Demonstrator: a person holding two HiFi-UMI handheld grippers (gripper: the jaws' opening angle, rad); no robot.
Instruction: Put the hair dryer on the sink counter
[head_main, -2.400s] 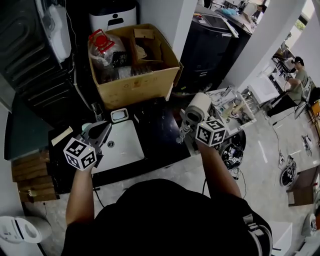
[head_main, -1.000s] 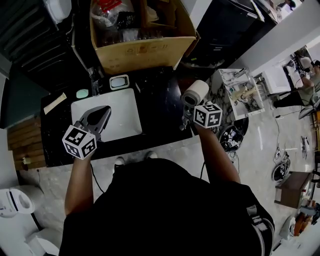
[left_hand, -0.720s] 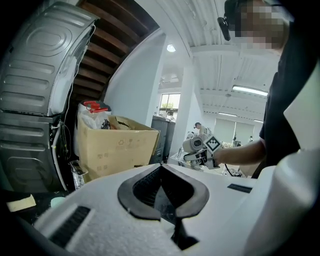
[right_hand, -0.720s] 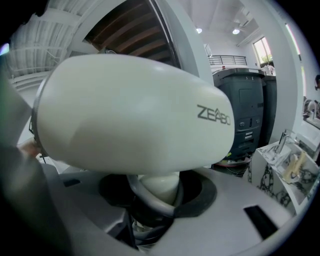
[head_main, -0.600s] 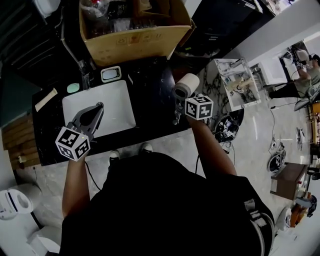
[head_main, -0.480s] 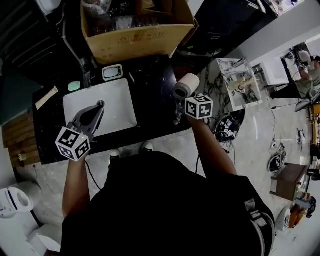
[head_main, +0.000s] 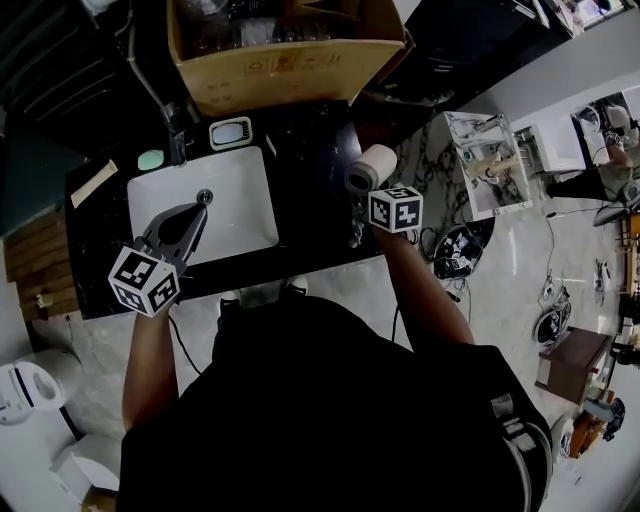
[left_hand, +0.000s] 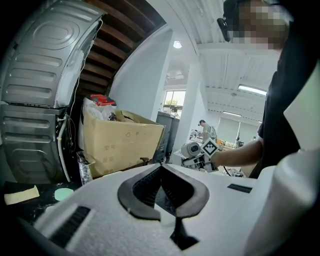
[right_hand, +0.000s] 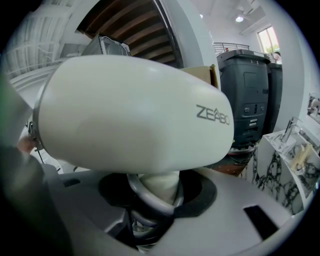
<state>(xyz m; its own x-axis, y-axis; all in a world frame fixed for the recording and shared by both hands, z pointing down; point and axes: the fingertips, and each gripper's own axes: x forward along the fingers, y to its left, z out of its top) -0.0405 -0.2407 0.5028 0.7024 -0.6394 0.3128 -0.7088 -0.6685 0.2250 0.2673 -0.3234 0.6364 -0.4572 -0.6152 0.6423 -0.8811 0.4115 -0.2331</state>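
We count two grippers, one hair dryer, one sink and one cardboard box. The right gripper (head_main: 359, 214) is clamped on the handle of the single cream hair dryer (head_main: 371, 168), whose barrel points away from us and fills the right gripper view (right_hand: 135, 115). It hangs over the right end of the black worktop (head_main: 305, 190), just right of the white sink (head_main: 243, 192); we cannot tell whether it touches the surface. The left gripper (head_main: 196, 212) hovers over the basin with its jaws pressed together and nothing between them. One drain (head_main: 204, 196) shows in the sink. Behind the worktop stands the cardboard box (head_main: 290, 62), and beside the sink sits one small green disc (head_main: 150, 159).
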